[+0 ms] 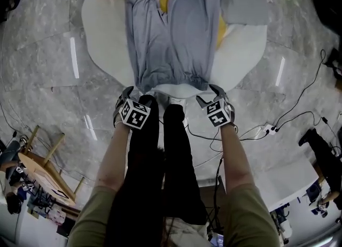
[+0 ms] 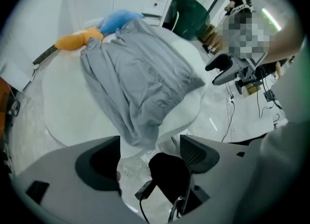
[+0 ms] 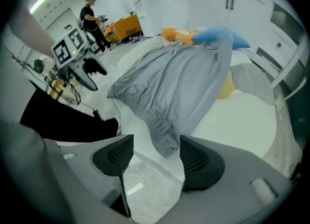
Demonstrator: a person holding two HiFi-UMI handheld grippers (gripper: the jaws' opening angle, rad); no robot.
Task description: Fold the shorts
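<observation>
Lengthwise, the shorts (image 1: 171, 37) point waistband-first at left gripper (image 2: 150, 143) and right gripper (image 3: 156, 143), both jaws apart, empty.

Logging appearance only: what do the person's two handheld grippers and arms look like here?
The left gripper and right gripper look alike, each with a light grey moulded body and black ribbed fingers. Each carries a white cube printed with black square markers. The person wears olive-green short sleeves, which leave the forearms uncovered.

Shorts (image 1: 173, 32) on table (image 1: 107, 32), near its front edge.
</observation>
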